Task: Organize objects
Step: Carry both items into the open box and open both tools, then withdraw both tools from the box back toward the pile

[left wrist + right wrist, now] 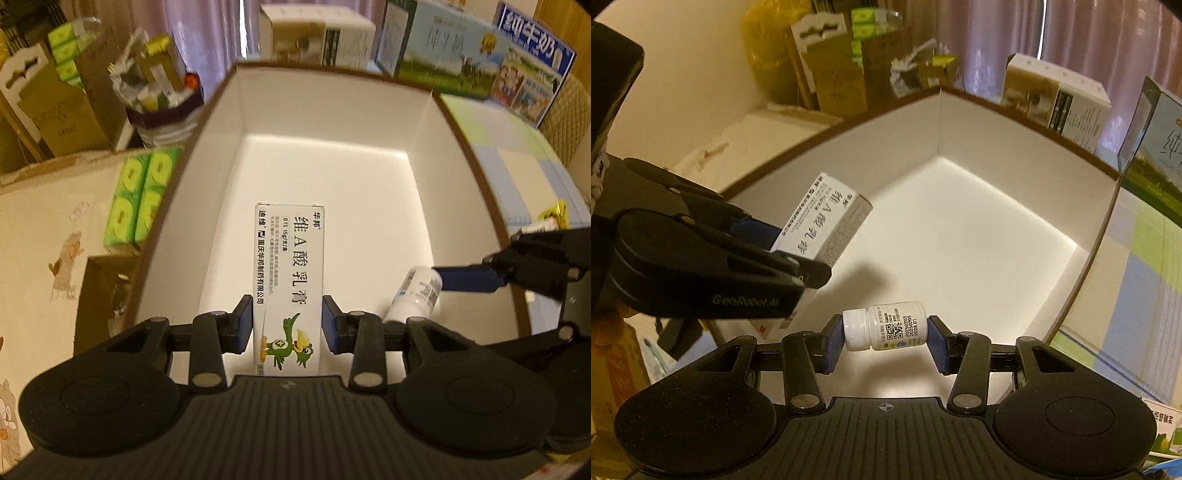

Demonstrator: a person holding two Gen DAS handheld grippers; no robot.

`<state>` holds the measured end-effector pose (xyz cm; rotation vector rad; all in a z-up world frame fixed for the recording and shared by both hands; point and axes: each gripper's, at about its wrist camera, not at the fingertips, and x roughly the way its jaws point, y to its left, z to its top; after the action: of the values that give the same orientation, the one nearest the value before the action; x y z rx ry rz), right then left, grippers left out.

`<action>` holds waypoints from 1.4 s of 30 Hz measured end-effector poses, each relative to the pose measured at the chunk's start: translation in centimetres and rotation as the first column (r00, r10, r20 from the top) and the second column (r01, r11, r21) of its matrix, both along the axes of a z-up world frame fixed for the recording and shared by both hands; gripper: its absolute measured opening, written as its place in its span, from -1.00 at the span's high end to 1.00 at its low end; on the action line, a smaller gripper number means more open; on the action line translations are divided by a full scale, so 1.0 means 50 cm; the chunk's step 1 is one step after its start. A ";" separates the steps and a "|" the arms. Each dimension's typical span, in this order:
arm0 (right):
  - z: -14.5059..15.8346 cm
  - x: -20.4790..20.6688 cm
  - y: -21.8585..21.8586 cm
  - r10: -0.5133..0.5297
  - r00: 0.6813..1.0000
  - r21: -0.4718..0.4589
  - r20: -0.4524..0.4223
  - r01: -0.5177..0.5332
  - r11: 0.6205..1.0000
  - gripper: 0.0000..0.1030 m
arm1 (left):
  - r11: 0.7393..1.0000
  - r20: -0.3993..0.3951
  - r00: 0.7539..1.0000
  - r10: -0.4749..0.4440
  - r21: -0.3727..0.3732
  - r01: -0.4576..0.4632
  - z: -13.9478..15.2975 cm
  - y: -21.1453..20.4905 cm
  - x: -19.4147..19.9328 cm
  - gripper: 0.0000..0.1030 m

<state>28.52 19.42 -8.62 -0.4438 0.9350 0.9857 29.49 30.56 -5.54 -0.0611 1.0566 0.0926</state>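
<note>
While above rim (pixel 476 162), 2 laden tongs (pixel 288 323), bare floor (pixel 960 236).

Your left gripper (pixel 288 325) points steeply down, its pads clamped on both sides of a carton (pixel 288 280). Your right gripper (pixel 885 341) sits just beside it, also angled down, pinching a bottle (pixel 886 329) end to end.

Behind you: pink curtains (pixel 218 33), cream wall (pixel 683 74), stacked cardboard boxes (pixel 70 110), pastel checked tablecloth (pixel 517 166), warm dim light.
</note>
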 end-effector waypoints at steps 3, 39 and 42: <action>-0.009 0.009 0.010 0.008 1.000 -0.019 0.003 -0.008 1.000 0.13 | 1.000 -0.031 0.999 -0.010 -0.020 0.009 -0.018 0.003 0.003 0.34; 0.136 -0.088 -0.141 -0.101 0.995 0.242 0.010 0.096 0.966 -0.16 | 0.999 0.115 0.993 0.011 -0.033 -0.007 0.099 -0.013 -0.090 -0.40; 0.146 -0.099 -0.168 -0.121 0.993 0.261 -0.004 0.118 0.958 -0.16 | 0.999 0.126 0.992 -0.004 -0.035 0.008 0.107 -0.034 -0.100 -0.42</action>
<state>23.58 11.00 -1.31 -0.1690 0.7981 0.9779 24.50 28.85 -0.19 -0.0944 0.9323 0.0636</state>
